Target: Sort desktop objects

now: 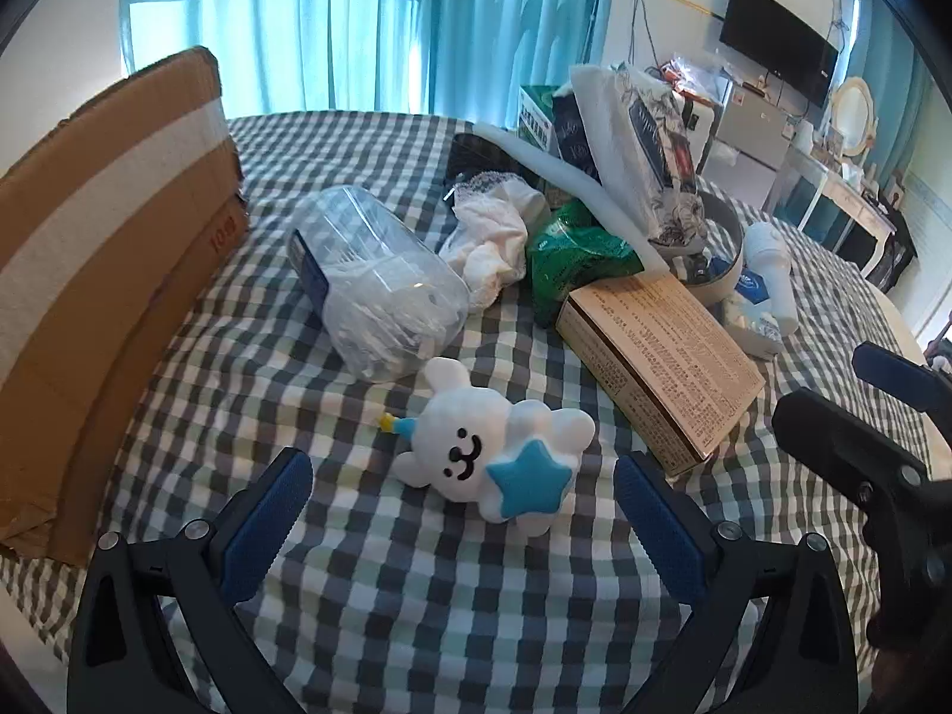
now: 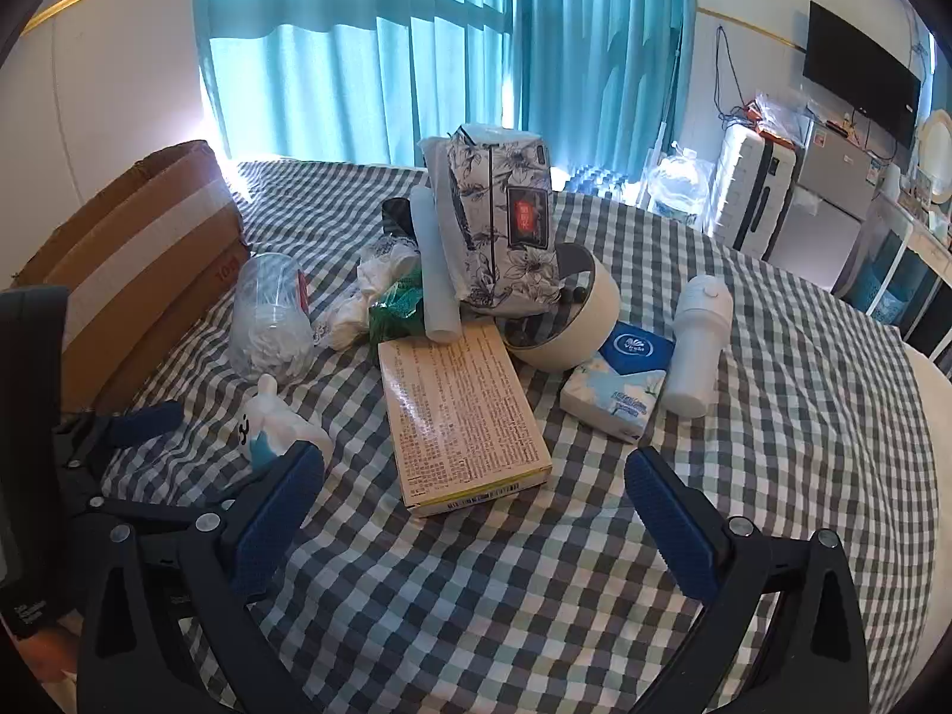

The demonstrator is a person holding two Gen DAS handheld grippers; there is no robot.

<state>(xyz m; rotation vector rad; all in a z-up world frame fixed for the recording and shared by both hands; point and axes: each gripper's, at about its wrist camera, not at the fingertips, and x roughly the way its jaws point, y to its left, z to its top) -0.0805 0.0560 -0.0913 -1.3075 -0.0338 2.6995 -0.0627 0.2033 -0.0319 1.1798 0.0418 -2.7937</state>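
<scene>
A white plush rabbit (image 1: 476, 446) with a blue star lies on the checked cloth just ahead of my open left gripper (image 1: 464, 476), whose jaws hold nothing. Behind the rabbit lies a clear plastic jar (image 1: 375, 279) of white sticks on its side. A tan flat box (image 1: 660, 351) rests to the right; in the right wrist view this tan box (image 2: 458, 404) lies just beyond my open right gripper (image 2: 476, 470), which is empty too. The plush rabbit (image 2: 273, 422) shows at its left finger. Further back stand a flowered tissue pack (image 2: 500, 214), a round cream tin (image 2: 571, 321), a blue tissue packet (image 2: 619, 387) and a white bottle (image 2: 696, 345).
A large cardboard box (image 1: 101, 273) stands along the left side of the table. Crumpled white cloth (image 1: 494, 232) and a green bag (image 1: 571, 256) lie in the middle pile. Turquoise curtains (image 2: 446, 41) hang behind; a desk, cabinets and a wall screen (image 2: 857, 77) fill the right.
</scene>
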